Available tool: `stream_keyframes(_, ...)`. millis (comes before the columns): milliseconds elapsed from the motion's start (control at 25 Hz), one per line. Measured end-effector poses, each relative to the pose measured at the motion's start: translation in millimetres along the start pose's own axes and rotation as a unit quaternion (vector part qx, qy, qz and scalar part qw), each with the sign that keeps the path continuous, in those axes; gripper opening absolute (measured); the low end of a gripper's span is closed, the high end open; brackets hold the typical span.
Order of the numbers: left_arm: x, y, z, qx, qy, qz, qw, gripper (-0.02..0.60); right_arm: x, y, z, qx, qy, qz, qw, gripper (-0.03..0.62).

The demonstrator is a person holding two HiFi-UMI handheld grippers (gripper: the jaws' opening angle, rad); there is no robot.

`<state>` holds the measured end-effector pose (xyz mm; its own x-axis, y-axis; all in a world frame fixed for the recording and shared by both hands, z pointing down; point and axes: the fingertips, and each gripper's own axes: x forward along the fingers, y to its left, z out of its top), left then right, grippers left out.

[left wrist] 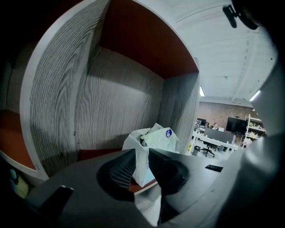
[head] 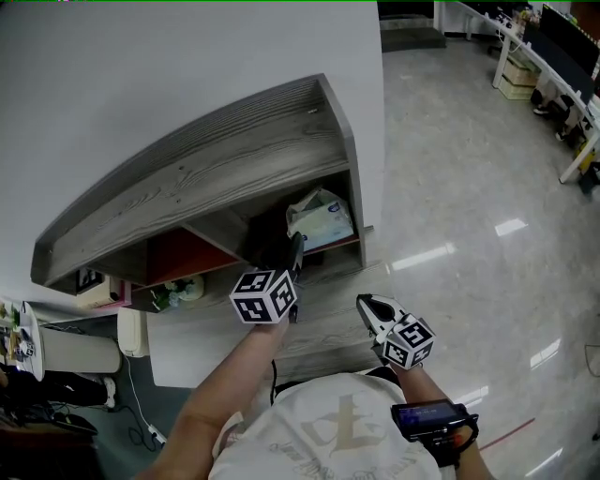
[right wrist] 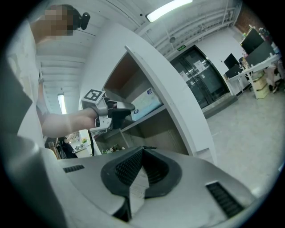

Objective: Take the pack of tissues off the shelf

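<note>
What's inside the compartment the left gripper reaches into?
The pack of tissues, its near edge pinched in the left gripper. Whatever lies behind the pack is covered.

**Stock on view, counted**

- Shelf [head: 234, 159], grey wood grain, against the white wall: one.
- Pack of tissues [head: 322, 217], in the shelf's right-hand compartment: one.
- Hand-held grippers: two. The left gripper [head: 296, 246] is at the mouth of that compartment. The right gripper [head: 367, 305] is nearer and further right.
- Marker cubes: two, a left cube [head: 264, 295] and a right cube [head: 410, 342].
- Black screen device [head: 431, 419], strapped on the right forearm: one.
- Small green and pale object [head: 178, 291], in a lower left compartment: one, too shadowed to name.
- Ceiling lights: two, a long strip [right wrist: 169, 9] on the far right and a short strip [right wrist: 61, 103] on the left.
- Desks, far right: number cannot be told.
</note>
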<state>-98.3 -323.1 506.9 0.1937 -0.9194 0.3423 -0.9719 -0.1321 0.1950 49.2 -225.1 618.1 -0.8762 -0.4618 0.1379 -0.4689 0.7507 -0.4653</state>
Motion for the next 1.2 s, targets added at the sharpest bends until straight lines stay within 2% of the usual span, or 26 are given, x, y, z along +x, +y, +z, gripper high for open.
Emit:
stream_keyframes(480, -18, 15, 6, -0.004, -0.032, 0.006, 0.9995, 0.049, 12, 8, -3, -0.007, 0.014, 0.011, 1.0, 0.005)
stream_keyframes(840, -21, 23, 23, -0.004, -0.066, 0.015, 0.9977, 0.049, 18, 2, 1, -0.019, 0.013, 0.01, 1.0, 0.005)
stream_keyframes(1200, -41, 21, 30, -0.016, -0.091, 0.013, 0.9956, 0.048, 18, 14, 8, -0.031, 0.016, 0.017, 0.999, 0.005)
